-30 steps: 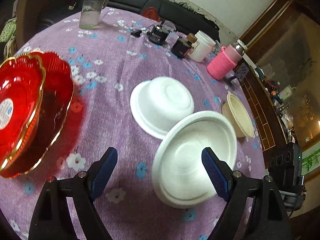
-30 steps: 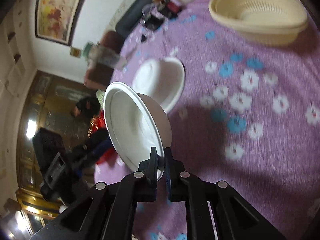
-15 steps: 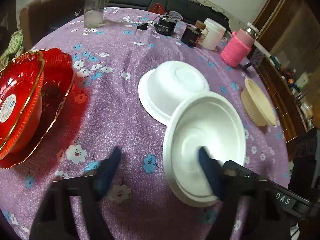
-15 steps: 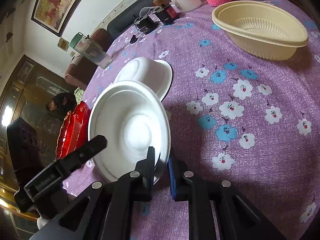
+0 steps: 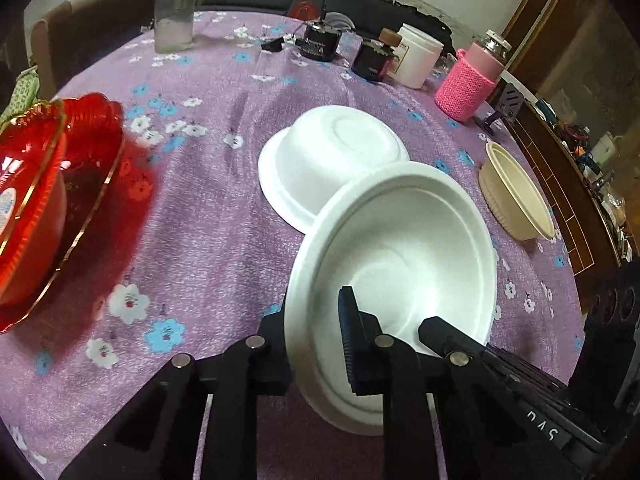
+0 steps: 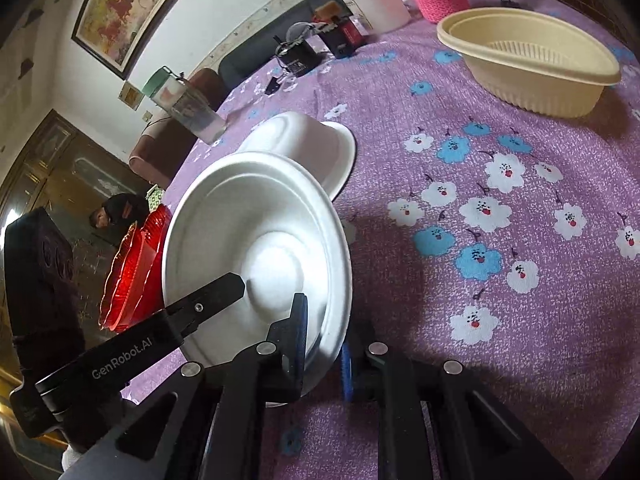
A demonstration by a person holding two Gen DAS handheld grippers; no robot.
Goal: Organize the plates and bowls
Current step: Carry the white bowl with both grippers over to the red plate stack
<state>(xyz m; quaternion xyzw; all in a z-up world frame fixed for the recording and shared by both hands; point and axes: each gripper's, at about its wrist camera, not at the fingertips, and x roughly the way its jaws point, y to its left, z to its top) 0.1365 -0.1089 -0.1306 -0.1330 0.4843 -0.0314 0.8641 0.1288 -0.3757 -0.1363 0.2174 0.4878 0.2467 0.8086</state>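
Note:
A white foam bowl (image 5: 400, 248) hangs tilted above the purple tablecloth, held between both grippers. My left gripper (image 5: 316, 320) is shut on its near rim, one pad inside the bowl and one outside. In the right wrist view my right gripper (image 6: 324, 340) is shut on another part of the same bowl's (image 6: 256, 232) rim. A second white bowl (image 5: 332, 160) lies upside down on the cloth just behind the held one. A beige ribbed bowl (image 5: 516, 196) stands upright at the right. Red gold-edged plates (image 5: 40, 200) are stacked at the left.
Along the table's far side stand a pink-sleeved jar (image 5: 468, 84), a white tub (image 5: 416, 60), two small black boxes (image 5: 320, 44) and a clear water bottle (image 5: 176, 8). A dark sofa lies beyond the table, and a sideboard runs along the right.
My left gripper went from wide open to shut on the held bowl's rim. The bowl swung from nearly edge-on to facing the right wrist camera. The right jaws spread slightly.

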